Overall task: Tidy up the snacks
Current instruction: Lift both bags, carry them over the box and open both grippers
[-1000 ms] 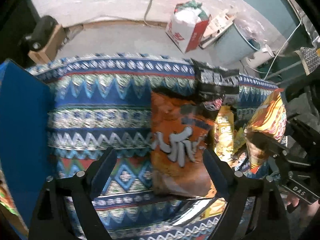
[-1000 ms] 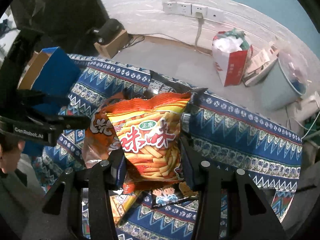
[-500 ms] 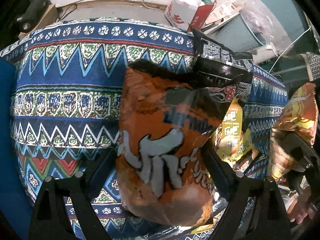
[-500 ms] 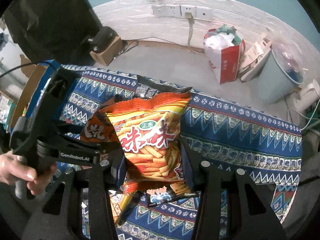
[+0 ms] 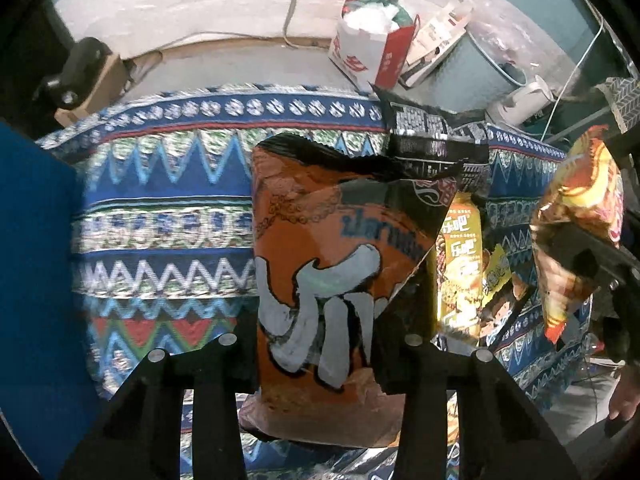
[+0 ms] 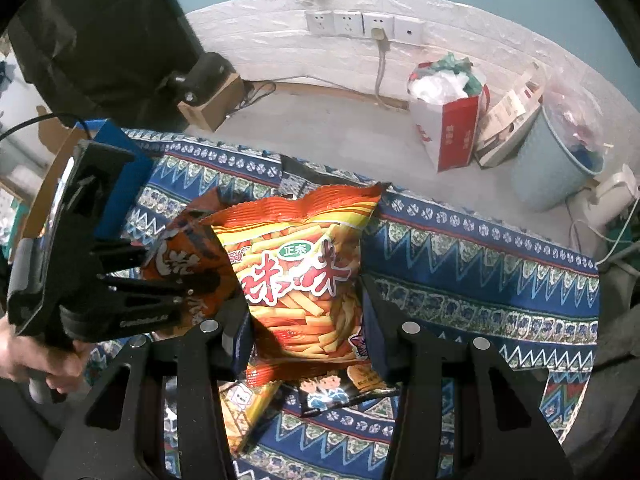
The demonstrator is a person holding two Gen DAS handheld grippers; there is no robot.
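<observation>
Left gripper clamped on the lower part of an orange-and-black snack bag, lifted clear above the patterned tablecloth. Right gripper likewise closed on a red-and-yellow fries bag, raised over the same cloth, above the flat packets lying there. Both bags held side by side, nearly touching in the right wrist view. More snacks left on the table: a yellow packet just right of the orange bag, and a black packet behind its top edge. Blue box at the left edge, probably the destination, though not certain.

Risks from here:
- Slippery film, air-filled pouches; grip low on each bag, so the tops free to flop or swing. Could slide out under a quick move.
- Squeezing harder likely to crush the contents or burst a seam.
- Bags close together; could collide or snag, tugging one loose.
- Swinging toward the box could clip its wall and knock the bag askew.
- Lowering too soon could drag the packets beneath off the cloth.
</observation>
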